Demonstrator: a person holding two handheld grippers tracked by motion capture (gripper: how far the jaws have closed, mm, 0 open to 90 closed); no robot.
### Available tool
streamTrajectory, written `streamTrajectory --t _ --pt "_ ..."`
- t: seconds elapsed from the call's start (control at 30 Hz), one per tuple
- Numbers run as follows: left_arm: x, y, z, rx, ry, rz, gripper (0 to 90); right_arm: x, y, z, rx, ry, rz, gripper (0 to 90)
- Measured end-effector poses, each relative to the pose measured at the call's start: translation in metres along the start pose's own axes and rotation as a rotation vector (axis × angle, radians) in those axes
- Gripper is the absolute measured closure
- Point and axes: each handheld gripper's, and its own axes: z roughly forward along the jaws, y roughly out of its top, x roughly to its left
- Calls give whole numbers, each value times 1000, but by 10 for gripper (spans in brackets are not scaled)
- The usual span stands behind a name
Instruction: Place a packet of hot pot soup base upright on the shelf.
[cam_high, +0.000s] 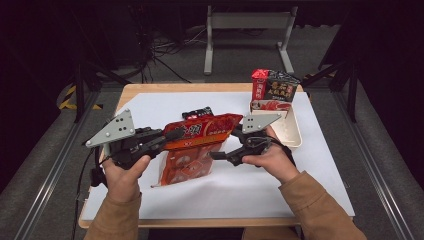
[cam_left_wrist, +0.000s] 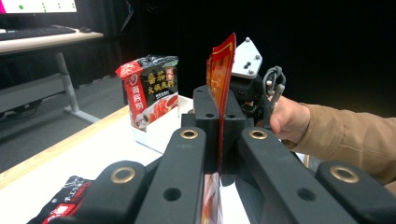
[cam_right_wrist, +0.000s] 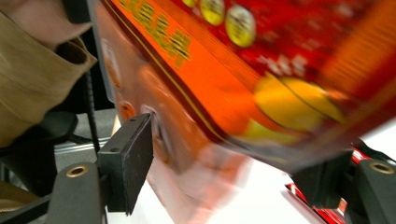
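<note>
A red-orange sauce packet (cam_high: 197, 131) hangs above the white sheet, its top edge level and its lower part drooping toward the table. My left gripper (cam_high: 175, 134) is shut on the packet's left end; in the left gripper view the packet (cam_left_wrist: 222, 65) stands edge-on, clamped between the black jaws (cam_left_wrist: 219, 126). My right gripper (cam_high: 225, 144) is open at the packet's right side. In the right gripper view the blurred packet (cam_right_wrist: 280, 70) passes between the wide-apart jaws (cam_right_wrist: 229, 172), close to the left pad (cam_right_wrist: 130, 158).
A dark and red packet (cam_high: 272, 90) stands upright in a white tray (cam_high: 294, 134) at the back right. Another black-red packet (cam_high: 197, 113) lies flat behind the held one. A white sheet (cam_high: 310, 170) covers the wooden table.
</note>
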Motion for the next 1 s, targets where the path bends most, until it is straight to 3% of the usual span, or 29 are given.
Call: streamTrajectory --t 0.17,0.43,0.63,0.77,0.87,1.0 --pt "4 -3 -1 -9 17 -18 900 5 0 2 20 78 5 415" --pt "6 -5 -2 -24 20 -38 900 16 3 5 -2 116 -33 509" --pt "6 -5 0 -23 20 -34 900 21 3 10 3 110 -49 564" --pt "6 -6 -1 -24 22 -39 900 21 3 13 12 90 -51 656" --pt "8 -6 -3 -28 22 -44 900 22 5 12 17 106 -74 696" --pt "9 -7 -2 -31 23 -50 897 23 11 8 43 86 -105 701"
